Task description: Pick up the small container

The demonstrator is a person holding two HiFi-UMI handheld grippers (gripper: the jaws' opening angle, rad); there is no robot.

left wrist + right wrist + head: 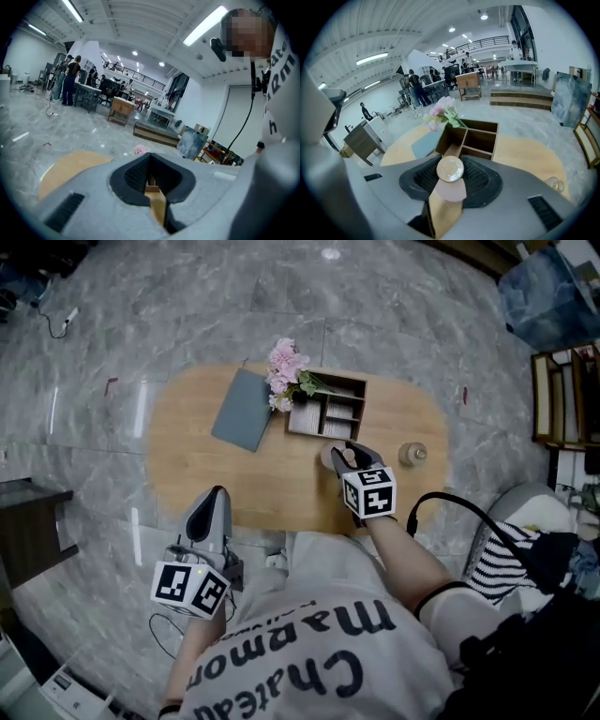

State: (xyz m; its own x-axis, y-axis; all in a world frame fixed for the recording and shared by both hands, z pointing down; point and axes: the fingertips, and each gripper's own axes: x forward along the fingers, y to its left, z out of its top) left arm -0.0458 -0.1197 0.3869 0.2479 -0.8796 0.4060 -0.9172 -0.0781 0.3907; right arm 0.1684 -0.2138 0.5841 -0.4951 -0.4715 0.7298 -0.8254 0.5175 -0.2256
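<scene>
The small container, a pink pot with a shiny silver lid, sits between the pads of my right gripper, which is shut on it. In the head view the right gripper holds the small container over the near right part of the oval wooden table, just in front of the wooden organiser box. My left gripper hovers at the table's near edge, apart from everything. In the left gripper view the left gripper has its jaws together with nothing between them.
Pink flowers lie across the organiser's left corner, and a blue-grey notebook lies left of it. A second small jar stands at the table's right end. A black cable loops near my right arm. Marble floor surrounds the table.
</scene>
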